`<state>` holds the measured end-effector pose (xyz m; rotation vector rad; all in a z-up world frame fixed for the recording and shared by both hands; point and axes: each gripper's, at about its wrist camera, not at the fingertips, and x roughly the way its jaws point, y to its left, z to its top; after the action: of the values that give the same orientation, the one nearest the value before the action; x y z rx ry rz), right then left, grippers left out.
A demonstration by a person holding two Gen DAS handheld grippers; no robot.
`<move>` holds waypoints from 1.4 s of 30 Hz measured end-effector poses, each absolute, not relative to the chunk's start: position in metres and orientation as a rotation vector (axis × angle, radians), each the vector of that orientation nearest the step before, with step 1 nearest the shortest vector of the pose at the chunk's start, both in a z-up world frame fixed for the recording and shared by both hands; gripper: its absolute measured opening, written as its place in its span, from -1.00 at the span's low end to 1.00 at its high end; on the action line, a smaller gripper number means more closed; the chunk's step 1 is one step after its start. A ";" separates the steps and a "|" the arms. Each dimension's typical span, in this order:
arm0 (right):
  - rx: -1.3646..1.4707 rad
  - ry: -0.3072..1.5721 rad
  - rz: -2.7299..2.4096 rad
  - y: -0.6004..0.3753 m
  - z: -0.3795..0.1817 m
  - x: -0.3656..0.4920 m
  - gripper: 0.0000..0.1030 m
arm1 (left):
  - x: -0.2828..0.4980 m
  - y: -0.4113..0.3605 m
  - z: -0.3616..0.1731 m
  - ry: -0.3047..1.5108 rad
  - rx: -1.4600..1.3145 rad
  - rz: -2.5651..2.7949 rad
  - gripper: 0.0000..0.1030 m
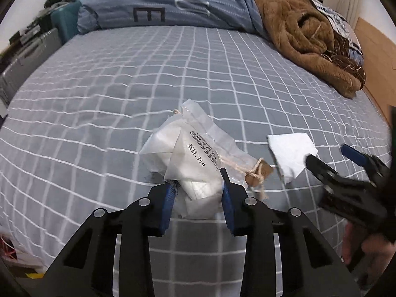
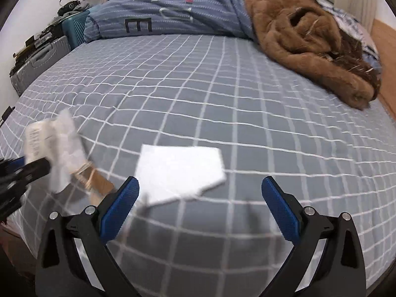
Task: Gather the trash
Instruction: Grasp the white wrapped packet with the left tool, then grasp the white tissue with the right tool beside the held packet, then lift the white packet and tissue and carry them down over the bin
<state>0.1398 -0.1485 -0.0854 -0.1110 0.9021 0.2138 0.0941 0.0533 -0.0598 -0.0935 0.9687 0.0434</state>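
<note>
The left gripper point(image 1: 199, 183) had its blue-padded fingers point(image 1: 169, 198) clamped on the near end of a crumpled plastic packet point(image 1: 190, 153), whose long axis ran away from the fingers toward the far edge of the bed point(image 1: 148, 74); a brown tag on string point(image 1: 257, 172) trailed from its right side. The right gripper point(image 2: 200, 185) hovered with fingers spread wide apart, holding nothing, just short of a flat white tissue point(image 2: 180, 170) lying near the bed's near edge, right of the packet. A brown fleece blanket point(image 1: 304, 37) lay heaped at the far right corner.
</note>
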 end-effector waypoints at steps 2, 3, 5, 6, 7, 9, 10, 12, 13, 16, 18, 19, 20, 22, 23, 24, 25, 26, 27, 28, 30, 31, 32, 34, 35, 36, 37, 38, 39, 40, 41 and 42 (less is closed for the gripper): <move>-0.112 0.917 0.213 -0.139 -0.090 0.149 0.85 | 0.091 0.063 -0.057 0.970 -0.089 0.053 -0.35; -0.116 0.928 0.211 -0.134 -0.094 0.153 0.85 | 0.090 0.066 -0.057 0.969 -0.083 0.060 -0.35; -0.123 0.945 0.208 -0.127 -0.101 0.159 0.85 | 0.087 0.069 -0.059 0.969 -0.081 0.064 -0.35; -0.128 0.951 0.209 -0.124 -0.104 0.161 0.85 | 0.086 0.072 -0.060 0.973 -0.087 0.064 -0.35; -0.131 0.957 0.209 -0.121 -0.107 0.162 0.85 | 0.083 0.075 -0.062 0.975 -0.092 0.064 -0.35; -0.130 0.972 0.215 -0.116 -0.113 0.164 0.85 | 0.082 0.078 -0.064 0.980 -0.100 0.064 -0.35; -0.133 0.974 0.214 -0.115 -0.115 0.164 0.82 | 0.078 0.080 -0.065 0.981 -0.102 0.063 -0.35; -0.153 0.965 0.207 -0.111 -0.117 0.163 0.72 | 0.078 0.080 -0.067 0.984 -0.107 0.062 -0.35; -0.161 0.965 0.206 -0.109 -0.118 0.163 0.59 | 0.077 0.080 -0.068 0.983 -0.109 0.061 -0.35; -0.165 0.964 0.203 -0.107 -0.119 0.163 0.33 | 0.075 0.079 -0.070 0.987 -0.111 0.059 -0.35; -0.176 0.958 0.200 -0.105 -0.118 0.162 0.05 | 0.074 0.079 -0.069 0.987 -0.112 0.059 -0.35; -0.187 0.956 0.205 -0.103 -0.117 0.161 -0.14 | 0.073 0.079 -0.070 0.985 -0.115 0.058 -0.35; -0.191 0.954 0.210 -0.102 -0.117 0.161 -0.26 | 0.072 0.079 -0.070 0.986 -0.116 0.059 -0.35; -0.203 0.954 0.224 -0.099 -0.117 0.160 -0.62 | 0.071 0.078 -0.072 0.990 -0.118 0.057 -0.35; -0.208 0.952 0.225 -0.099 -0.117 0.159 -0.70 | 0.071 0.078 -0.072 0.990 -0.117 0.057 -0.35; -0.208 0.950 0.226 -0.098 -0.116 0.158 -0.76 | 0.070 0.077 -0.073 0.991 -0.116 0.058 -0.35; -0.202 0.947 0.228 -0.099 -0.115 0.157 -0.79 | 0.070 0.078 -0.073 0.993 -0.117 0.057 -0.35; -0.197 0.946 0.227 -0.099 -0.114 0.157 -0.80 | 0.069 0.077 -0.073 0.992 -0.119 0.055 -0.35; -0.189 0.945 0.226 -0.101 -0.112 0.156 -0.80 | 0.069 0.077 -0.072 0.991 -0.118 0.056 -0.35; -0.181 0.944 0.227 -0.102 -0.110 0.156 -0.80 | 0.068 0.076 -0.071 0.990 -0.118 0.056 -0.35; -0.171 0.936 0.230 -0.105 -0.105 0.153 -0.80 | 0.067 0.075 -0.070 0.988 -0.119 0.053 -0.35; -0.168 0.931 0.229 -0.106 -0.103 0.151 -0.80 | 0.066 0.075 -0.068 0.987 -0.120 0.053 -0.35; -0.164 0.924 0.230 -0.107 -0.099 0.148 -0.80 | 0.066 0.074 -0.067 0.987 -0.123 0.051 -0.35; -0.161 0.915 0.231 -0.109 -0.093 0.143 -0.80 | 0.062 0.070 -0.065 0.986 -0.127 0.045 -0.35; -0.158 0.909 0.230 -0.111 -0.090 0.141 -0.81 | 0.060 0.067 -0.063 0.985 -0.126 0.041 -0.35; -0.152 0.903 0.229 -0.113 -0.085 0.137 -0.81 | 0.059 0.065 -0.061 0.982 -0.124 0.037 -0.35; -0.146 0.898 0.229 -0.115 -0.081 0.135 -0.81 | 0.057 0.063 -0.058 0.980 -0.124 0.035 -0.35; -0.142 0.894 0.229 -0.117 -0.078 0.132 -0.80 | 0.055 0.061 -0.056 0.977 -0.123 0.033 -0.35; -0.138 0.888 0.229 -0.119 -0.073 0.129 -0.80 | 0.054 0.059 -0.054 0.975 -0.122 0.031 -0.35; -0.135 0.883 0.228 -0.121 -0.069 0.126 -0.80 | 0.051 0.057 -0.051 0.971 -0.122 0.029 -0.35; -0.132 0.880 0.228 -0.123 -0.065 0.123 -0.80 | 0.049 0.055 -0.048 0.967 -0.121 0.027 -0.35; -0.130 0.874 0.228 -0.125 -0.061 0.119 -0.81 | 0.047 0.055 -0.047 0.965 -0.121 0.026 -0.35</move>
<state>0.1189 -0.1255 -0.0611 -0.1295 0.8744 0.2281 0.0472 0.0546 -0.0467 -0.1211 0.9653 0.0255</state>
